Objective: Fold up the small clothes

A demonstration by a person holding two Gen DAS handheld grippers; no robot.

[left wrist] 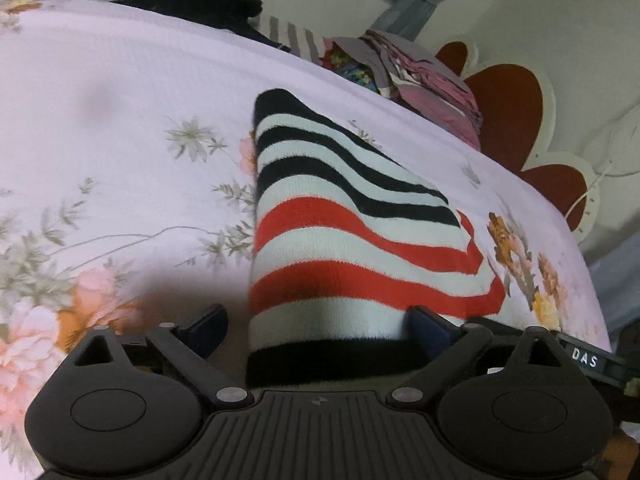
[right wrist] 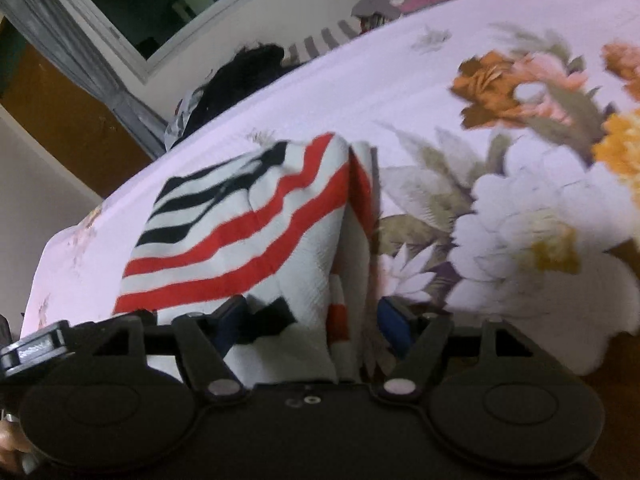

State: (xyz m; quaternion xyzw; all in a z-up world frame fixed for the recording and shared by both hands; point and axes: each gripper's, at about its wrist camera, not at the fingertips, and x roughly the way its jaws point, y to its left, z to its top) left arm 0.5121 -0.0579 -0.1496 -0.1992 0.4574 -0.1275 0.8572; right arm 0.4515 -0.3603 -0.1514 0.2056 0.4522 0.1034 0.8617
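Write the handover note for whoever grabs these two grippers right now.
Left gripper: open, the striped garment's black hem between its fingers, not clamped.
Right gripper: open, the garment's bunched edge lying between its fingers.
The garment lies on the floral bedsheet, already folded over at least once, its right side lifted.
Other clothes are heaped at the bed's far edge.
Left to do: grip, finish the fold, flatten it, then take the next piece.
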